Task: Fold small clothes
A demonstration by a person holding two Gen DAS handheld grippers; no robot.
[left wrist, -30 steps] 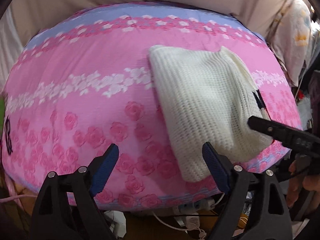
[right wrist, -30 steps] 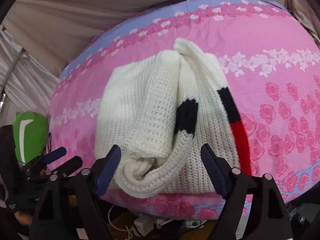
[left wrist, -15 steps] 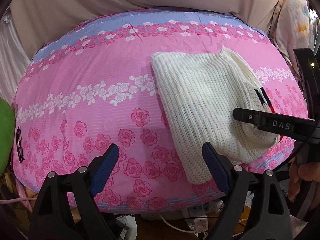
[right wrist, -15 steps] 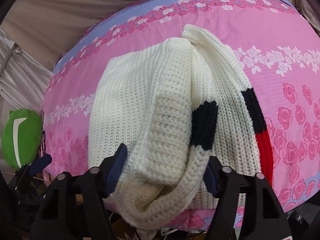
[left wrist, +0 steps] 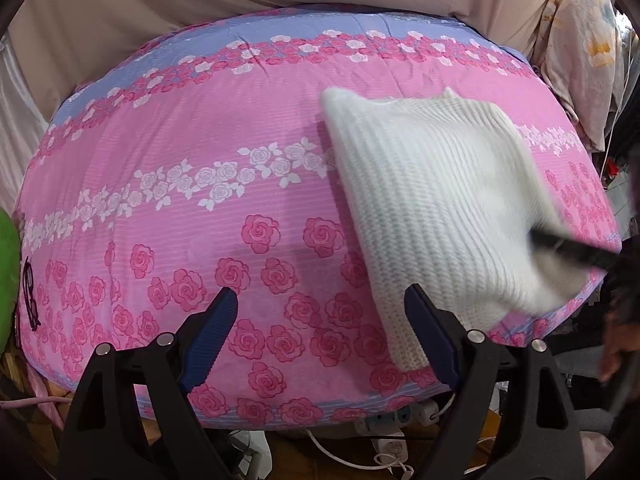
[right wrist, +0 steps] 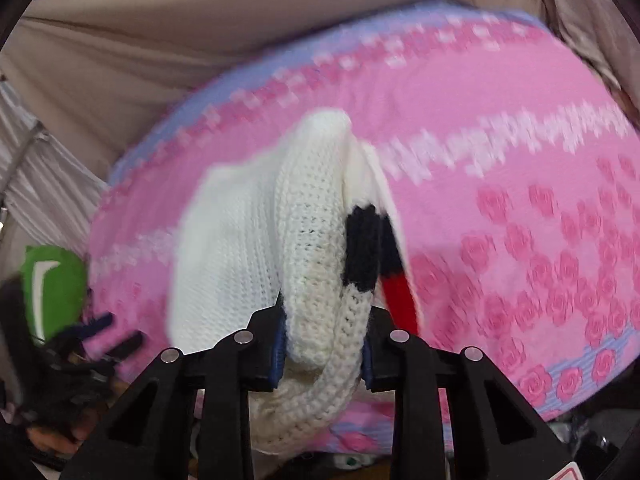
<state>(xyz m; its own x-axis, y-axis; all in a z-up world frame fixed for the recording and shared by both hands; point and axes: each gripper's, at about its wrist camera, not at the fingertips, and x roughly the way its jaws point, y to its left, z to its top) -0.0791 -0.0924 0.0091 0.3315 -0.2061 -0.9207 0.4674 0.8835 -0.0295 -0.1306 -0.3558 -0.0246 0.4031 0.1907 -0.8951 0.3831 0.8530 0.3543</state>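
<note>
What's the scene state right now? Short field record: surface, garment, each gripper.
surface: pink rose-print quilt with a lilac border
garment: folded white knit sweater with black and red stripes, near the quilt's front right edge
right gripper: jaws have just been closing, now clamped on the sweater's bunched near edge
left gripper: open, nothing between its blue pads, over bare quilt beside the sweater
other: green object off the quilt's left side

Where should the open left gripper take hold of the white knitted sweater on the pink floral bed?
Take the white knitted sweater by its free near-left corner, coming from the bed's front edge. That corner lies flat and uncovered, opposite the bunched side the right gripper pinches.
</note>
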